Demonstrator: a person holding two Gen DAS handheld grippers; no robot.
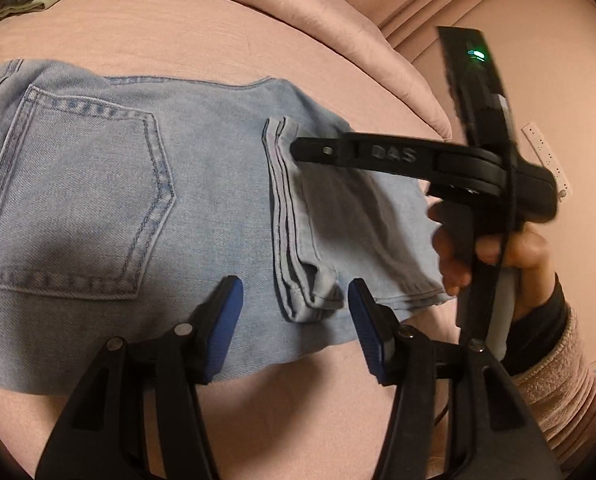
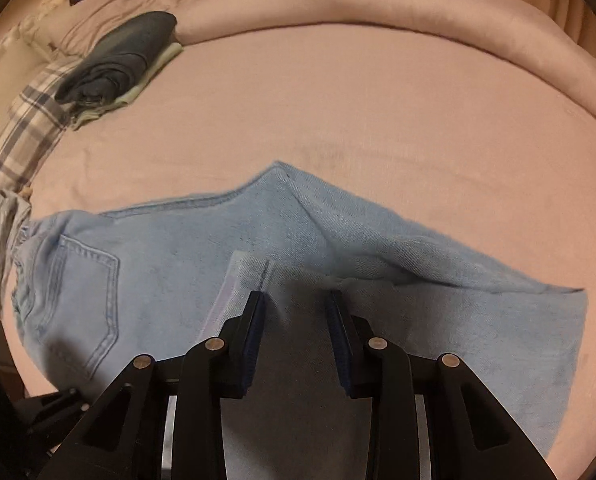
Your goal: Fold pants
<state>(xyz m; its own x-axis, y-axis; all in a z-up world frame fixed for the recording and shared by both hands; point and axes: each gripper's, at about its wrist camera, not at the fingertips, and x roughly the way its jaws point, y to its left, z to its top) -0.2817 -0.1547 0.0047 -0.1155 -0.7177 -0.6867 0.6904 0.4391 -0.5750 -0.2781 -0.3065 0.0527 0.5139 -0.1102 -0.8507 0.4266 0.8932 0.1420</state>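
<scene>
Light blue jeans (image 1: 201, 200) lie folded on the pink bed, back pocket (image 1: 77, 200) up at the left, leg hems (image 1: 293, 240) laid over the middle. My left gripper (image 1: 293, 296) is open just above the near end of the hems, holding nothing. My right gripper (image 2: 295, 300) is open over the folded leg cloth (image 2: 378, 264); in the left wrist view its black fingers (image 1: 318, 150) reach in from the right to the far end of the hems. The jeans' pocket (image 2: 85, 292) also shows at the left in the right wrist view.
A stack of folded dark and pale clothes (image 2: 117, 64) sits at the bed's far left, beside a plaid pillow (image 2: 21, 128). A rolled pink duvet (image 2: 378, 4) runs along the far side. The person's right hand (image 1: 498, 256) holds the right gripper's handle.
</scene>
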